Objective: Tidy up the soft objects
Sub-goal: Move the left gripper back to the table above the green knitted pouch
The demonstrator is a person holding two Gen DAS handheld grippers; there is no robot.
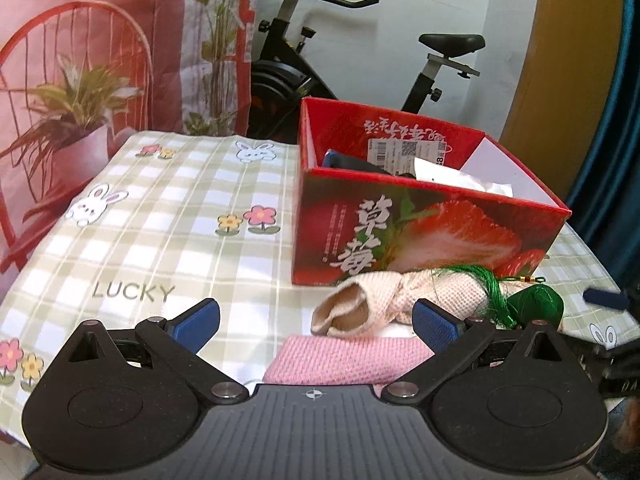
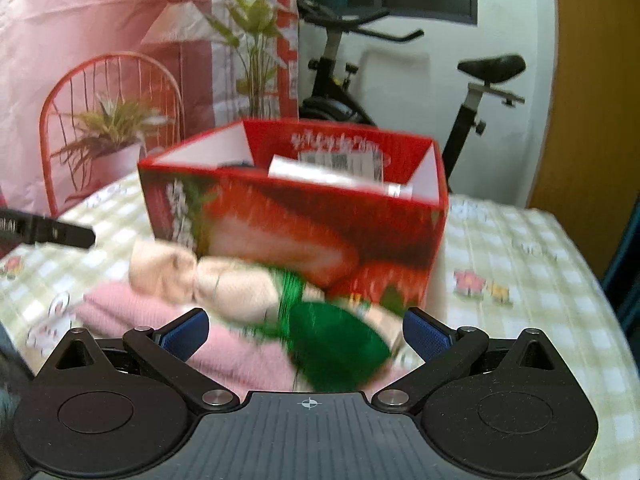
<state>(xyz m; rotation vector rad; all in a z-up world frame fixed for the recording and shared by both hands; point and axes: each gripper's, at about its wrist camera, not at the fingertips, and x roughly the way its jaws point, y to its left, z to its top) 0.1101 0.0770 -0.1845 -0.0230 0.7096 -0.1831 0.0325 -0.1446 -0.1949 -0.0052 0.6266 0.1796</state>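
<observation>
Some items already lay in your red strawberry-printed cardboard box [image 1: 420, 236]; the pink knitted cloth [image 1: 340, 360], cream knitted sock [image 1: 400, 304] and green tasselled pouch [image 2: 336, 348] waited before it on the desk, both grippers, left [image 1: 316, 324] and right [image 2: 306, 332], gaping empty.

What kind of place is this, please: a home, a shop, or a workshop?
Most likely a room in a home. A black exercise bike stands by the white wall, the table wears a green checked cloth with rabbits and flowers, and a red cardboard strawberry box sits on it.
</observation>
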